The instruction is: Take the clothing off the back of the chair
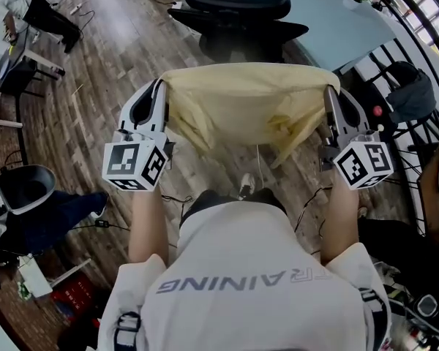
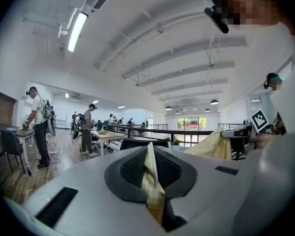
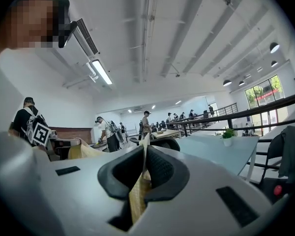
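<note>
Garment of pale yellow thin fabric [image 1: 245, 104] hangs stretched between the two tools, one top corner in each. Left gripper [image 1: 159, 88] is clenched on the left corner; its own view shows a fold of the cloth pinched between the closed dark pads. Right gripper [image 1: 329, 93] is likewise clamped on the right corner, with a strip of cloth running out between its pads.

Judgement: the two-corner hold keeps the top edge taut and level, so the cloth hangs flat and neither bunches nor drags on the wood-plank floor [image 1: 110, 50].

Position: the garment lies directly between the tools, draping below them in front of the person. The black office chair [image 1: 238, 17] stands beyond it. From the head view the cloth appears clear of the chair back, though whether the two touch cannot be told.
</note>
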`<move>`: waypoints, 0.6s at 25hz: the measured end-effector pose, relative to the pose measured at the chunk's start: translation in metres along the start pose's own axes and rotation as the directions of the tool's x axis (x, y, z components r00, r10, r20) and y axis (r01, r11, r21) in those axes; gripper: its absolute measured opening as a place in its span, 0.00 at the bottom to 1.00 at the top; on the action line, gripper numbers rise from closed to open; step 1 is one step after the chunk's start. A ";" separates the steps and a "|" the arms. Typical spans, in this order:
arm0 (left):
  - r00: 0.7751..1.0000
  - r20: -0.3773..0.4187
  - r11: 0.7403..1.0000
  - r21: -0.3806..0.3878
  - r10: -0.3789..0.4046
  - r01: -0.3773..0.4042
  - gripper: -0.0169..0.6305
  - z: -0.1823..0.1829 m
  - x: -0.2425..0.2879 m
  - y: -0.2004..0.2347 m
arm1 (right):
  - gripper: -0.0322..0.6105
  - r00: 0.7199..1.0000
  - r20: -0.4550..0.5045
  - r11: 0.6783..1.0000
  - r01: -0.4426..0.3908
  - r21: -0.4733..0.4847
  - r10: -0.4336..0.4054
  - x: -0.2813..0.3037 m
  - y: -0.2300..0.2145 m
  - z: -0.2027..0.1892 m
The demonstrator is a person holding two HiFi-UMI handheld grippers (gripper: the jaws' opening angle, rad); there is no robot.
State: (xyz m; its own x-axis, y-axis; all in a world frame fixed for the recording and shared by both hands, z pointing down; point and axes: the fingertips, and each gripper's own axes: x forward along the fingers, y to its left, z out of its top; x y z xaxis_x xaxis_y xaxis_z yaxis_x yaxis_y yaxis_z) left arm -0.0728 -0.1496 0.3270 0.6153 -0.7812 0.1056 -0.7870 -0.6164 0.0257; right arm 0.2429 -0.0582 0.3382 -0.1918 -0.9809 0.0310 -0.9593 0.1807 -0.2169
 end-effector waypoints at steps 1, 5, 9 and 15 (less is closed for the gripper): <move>1.000 -0.002 1.000 -0.002 -0.005 0.005 0.10 0.000 -0.009 0.004 | 0.10 1.000 -0.001 1.000 0.003 0.009 -0.003 -0.002 0.010 0.000; 0.999 -0.006 0.999 -0.010 -0.034 0.034 0.10 0.002 -0.043 0.024 | 0.10 0.999 -0.002 0.999 0.039 0.028 -0.039 -0.009 0.050 -0.002; 0.999 0.001 0.999 -0.014 -0.050 0.050 0.10 0.002 -0.076 0.046 | 0.10 0.997 -0.016 0.997 0.074 0.022 -0.073 -0.015 0.088 -0.012; 0.998 -0.001 0.998 -0.025 -0.058 0.058 0.10 -0.005 -0.096 0.055 | 0.10 0.996 -0.038 0.996 0.085 0.012 -0.085 -0.022 0.116 -0.024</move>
State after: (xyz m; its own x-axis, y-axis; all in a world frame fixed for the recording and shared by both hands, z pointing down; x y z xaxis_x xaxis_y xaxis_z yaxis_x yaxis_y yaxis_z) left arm -0.1750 -0.1081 0.3235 0.6599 -0.7440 0.1046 -0.7509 -0.6580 0.0570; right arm 0.1310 -0.0144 0.3361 -0.1176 -0.9893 0.0862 -0.9696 0.0957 -0.2252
